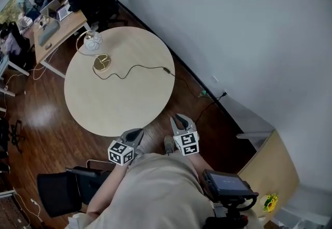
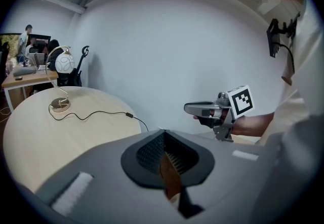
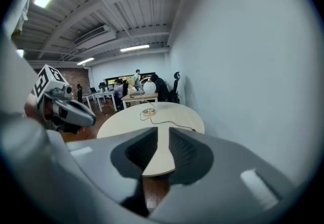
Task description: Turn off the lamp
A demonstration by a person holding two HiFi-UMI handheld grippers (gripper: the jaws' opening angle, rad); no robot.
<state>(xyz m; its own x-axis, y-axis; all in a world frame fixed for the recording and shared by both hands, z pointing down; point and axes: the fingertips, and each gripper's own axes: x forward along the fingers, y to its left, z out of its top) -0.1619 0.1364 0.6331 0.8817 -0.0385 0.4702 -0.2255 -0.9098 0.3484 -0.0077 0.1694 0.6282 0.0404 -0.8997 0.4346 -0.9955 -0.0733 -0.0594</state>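
The lamp (image 1: 92,41) has a white globe shade and a brass base (image 1: 101,61), and stands at the far left of the round table (image 1: 129,103). Its black cord runs right to an inline switch (image 1: 166,70) near the table's edge, then drops to the floor. The lamp (image 2: 64,62) also shows in the left gripper view, and small and far off as the lamp (image 3: 149,86) in the right gripper view. Both grippers hover off the table's near edge, far from the lamp. My left gripper (image 1: 136,133) (image 2: 164,132) is shut and empty. My right gripper (image 1: 181,119) (image 3: 163,131) is open by a narrow gap, nothing between.
The white wall (image 1: 244,31) runs close behind the table. A wall socket (image 1: 223,94) takes the cord on the floor. A black chair (image 1: 62,191) stands at the lower left, a wooden cabinet (image 1: 272,171) at the lower right. Desks with people (image 1: 46,10) are at the far left.
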